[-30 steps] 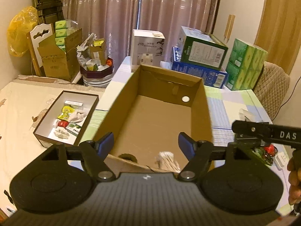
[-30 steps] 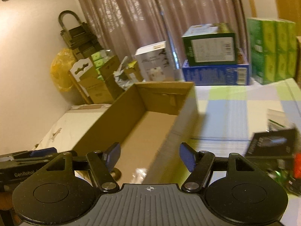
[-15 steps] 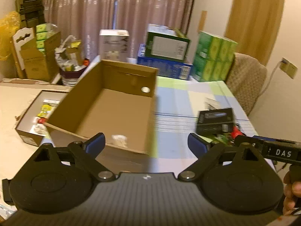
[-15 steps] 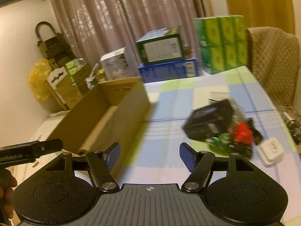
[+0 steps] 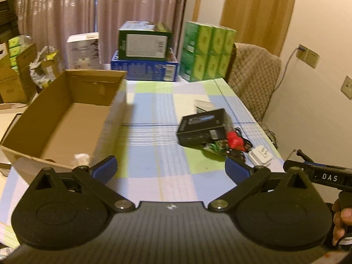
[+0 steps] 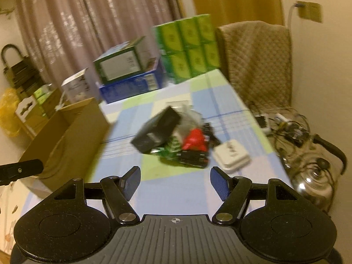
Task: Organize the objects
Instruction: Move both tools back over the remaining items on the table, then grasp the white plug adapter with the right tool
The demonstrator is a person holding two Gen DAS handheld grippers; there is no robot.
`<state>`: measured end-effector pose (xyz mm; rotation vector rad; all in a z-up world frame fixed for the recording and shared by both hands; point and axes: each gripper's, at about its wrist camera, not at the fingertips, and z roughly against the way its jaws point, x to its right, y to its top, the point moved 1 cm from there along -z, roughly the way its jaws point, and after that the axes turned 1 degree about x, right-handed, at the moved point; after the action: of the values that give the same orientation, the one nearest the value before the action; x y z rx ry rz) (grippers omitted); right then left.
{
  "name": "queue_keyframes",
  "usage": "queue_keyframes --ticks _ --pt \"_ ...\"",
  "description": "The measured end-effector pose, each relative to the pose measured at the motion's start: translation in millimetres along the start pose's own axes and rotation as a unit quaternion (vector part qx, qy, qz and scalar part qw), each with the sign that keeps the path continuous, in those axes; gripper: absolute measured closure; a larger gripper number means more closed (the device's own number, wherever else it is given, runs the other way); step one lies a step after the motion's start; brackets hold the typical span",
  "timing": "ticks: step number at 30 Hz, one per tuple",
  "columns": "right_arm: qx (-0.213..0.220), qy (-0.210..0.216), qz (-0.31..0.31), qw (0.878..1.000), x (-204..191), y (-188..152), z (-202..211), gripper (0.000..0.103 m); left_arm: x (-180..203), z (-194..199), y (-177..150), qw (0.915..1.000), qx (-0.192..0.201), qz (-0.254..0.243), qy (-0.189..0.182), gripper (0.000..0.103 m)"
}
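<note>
- The pile of loose things lies on the checked bench [image 5: 154, 154], ahead of both tongs and well apart from them: a black box [image 6: 157, 129] on top, a red piece [image 6: 194, 140] and a green packet [image 6: 171, 148] beside it, and a white adapter [image 6: 231, 155] at the near right edge.
- The open cardboard box [image 5: 61, 118], the likely place to put them, stands to the left of the pile; something pale lies in its near corner.
- The black box's long axis runs roughly left to right in the left wrist view, tilted up on the heap.
- The right tongs [image 6: 175, 179] face the pile almost straight on and look the nearer; from the left tongs [image 5: 170, 168] the pile sits ahead and to the right.
- Both tongs stand wide apart, holding and touching nothing.
- Judgement: the right tongs are better placed to take the first item.
</note>
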<state>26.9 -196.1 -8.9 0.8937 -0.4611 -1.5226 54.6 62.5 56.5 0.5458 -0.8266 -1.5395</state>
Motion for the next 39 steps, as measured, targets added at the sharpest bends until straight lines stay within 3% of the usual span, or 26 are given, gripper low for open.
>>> queue_keyframes --ticks 10,21,30,39 --pt "0.006 -0.023 -0.024 0.999 42 2 9 0.036 32 -23 -2 0.9995 -0.018 -0.026 -0.011 0.001" --pt "-0.022 -0.016 0.020 0.999 69 36 -11 0.036 55 -56 5 0.9987 -0.028 -0.039 -0.016 0.001" --pt "-0.049 -0.005 0.080 0.996 86 60 -45 0.036 78 -98 11 0.9980 -0.034 -0.047 -0.027 0.001" --pt "-0.097 0.007 0.151 0.984 99 29 -110 0.036 91 -146 4 0.9950 -0.055 -0.069 -0.047 0.001"
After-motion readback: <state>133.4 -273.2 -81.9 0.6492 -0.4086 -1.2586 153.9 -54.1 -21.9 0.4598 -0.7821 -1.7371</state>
